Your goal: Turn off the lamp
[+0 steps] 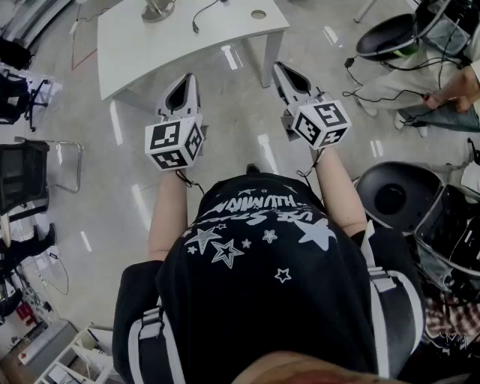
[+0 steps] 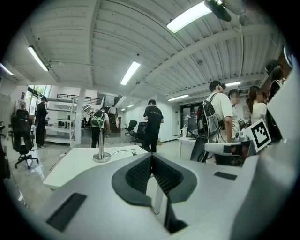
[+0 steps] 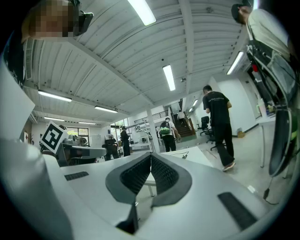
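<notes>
**Entry: lamp switch-off, nothing yet reached**

Item of task: lamp (image 2: 101,140), a slim upright stem on a round metal base. It stood on the far part of the white table (image 1: 180,46), with a dark cable (image 1: 204,10) lying just beside it. In the head view only the base showed, at the top edge. Whether the lamp was lit could not be told, as its head was too small in the left gripper view. No switch could be made out.

Left gripper (image 1: 187,78): jaws clenched together, nothing between them. It was held level over the floor, short of the table's near edge and well apart from the lamp.

Right gripper (image 1: 279,69): jaws likewise pressed together and empty. It was held beside the table's near corner leg, with no contact.

Progress, as judged: no part done. Left to do were the approach across the table, finding the switch and pressing it.

Surroundings: office chairs and several people standing about the hall beyond.
</notes>
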### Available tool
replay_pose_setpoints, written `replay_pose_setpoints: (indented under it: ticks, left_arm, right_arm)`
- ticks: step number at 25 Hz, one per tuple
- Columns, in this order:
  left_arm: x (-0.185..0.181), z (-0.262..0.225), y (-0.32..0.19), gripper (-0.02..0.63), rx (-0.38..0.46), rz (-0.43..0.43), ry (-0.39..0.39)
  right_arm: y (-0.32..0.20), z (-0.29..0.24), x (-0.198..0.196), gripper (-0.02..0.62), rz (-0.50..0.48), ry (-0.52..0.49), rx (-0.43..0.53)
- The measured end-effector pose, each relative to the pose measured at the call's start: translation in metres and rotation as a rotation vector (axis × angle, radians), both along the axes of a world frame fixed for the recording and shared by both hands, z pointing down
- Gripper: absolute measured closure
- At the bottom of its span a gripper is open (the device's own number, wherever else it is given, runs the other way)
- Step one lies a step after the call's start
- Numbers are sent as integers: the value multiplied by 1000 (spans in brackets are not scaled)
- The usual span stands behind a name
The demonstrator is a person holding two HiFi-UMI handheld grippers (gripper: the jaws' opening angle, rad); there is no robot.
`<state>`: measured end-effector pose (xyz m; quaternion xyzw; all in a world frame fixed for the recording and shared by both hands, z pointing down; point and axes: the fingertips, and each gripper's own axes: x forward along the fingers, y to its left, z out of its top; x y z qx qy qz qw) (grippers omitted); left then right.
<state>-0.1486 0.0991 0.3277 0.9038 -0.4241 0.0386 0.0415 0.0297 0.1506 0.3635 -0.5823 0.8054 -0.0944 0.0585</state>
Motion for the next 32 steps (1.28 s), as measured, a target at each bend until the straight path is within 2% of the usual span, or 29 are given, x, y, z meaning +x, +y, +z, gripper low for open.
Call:
replay_pose_setpoints:
  ticks: [5, 8, 16, 27, 32]
  left_arm:
    - [35, 6, -6, 597, 12, -21, -11]
    - [49, 8, -6, 597, 9, -17, -26]
    - [33, 0, -24, 597, -8, -4, -2]
    - [62, 3, -99, 597, -61, 54, 33]
    - [56, 7, -145, 597, -76, 60, 60]
  right_arm:
    - [-5, 13, 42, 589, -9, 4, -9]
    - [-13, 17, 54, 589, -16, -6, -16]
    - [-30, 8, 28, 589, -26, 2, -40]
    - [-93, -1, 51, 589, 36, 35, -77]
    - [-139, 3, 52, 589, 63, 32, -78]
